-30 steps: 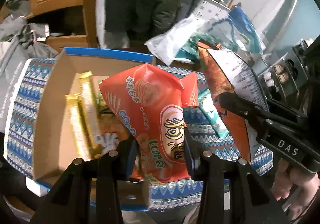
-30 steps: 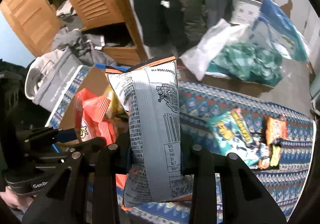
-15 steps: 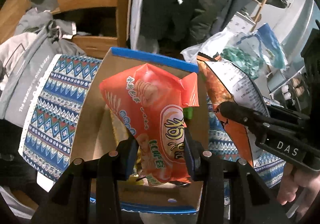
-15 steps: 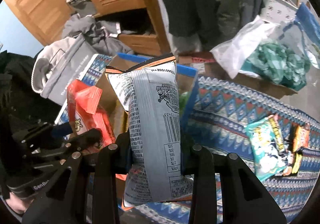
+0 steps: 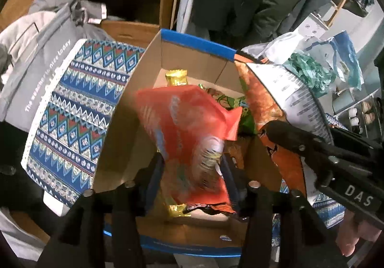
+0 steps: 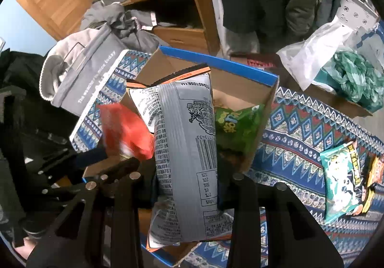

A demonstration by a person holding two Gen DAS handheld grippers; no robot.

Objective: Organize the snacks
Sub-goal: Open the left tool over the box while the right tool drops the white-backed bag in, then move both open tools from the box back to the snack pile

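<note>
Snacks fill a cardboard box w/ blue rim on a zigzag-patterned cloth: gold foil pack, crinkly green bag. Left gripper, jaws opening, red bag blurred betw. them over the box. Right gripper, jaws opening, pads at a glossy silver-backed orange chip bag. Teal pack lies flat on cloth.

Two snack bags over box on cloth

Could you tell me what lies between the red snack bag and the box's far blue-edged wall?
In the left wrist view, a gold packet lies inside the cardboard box, beyond the red snack bag.
</note>
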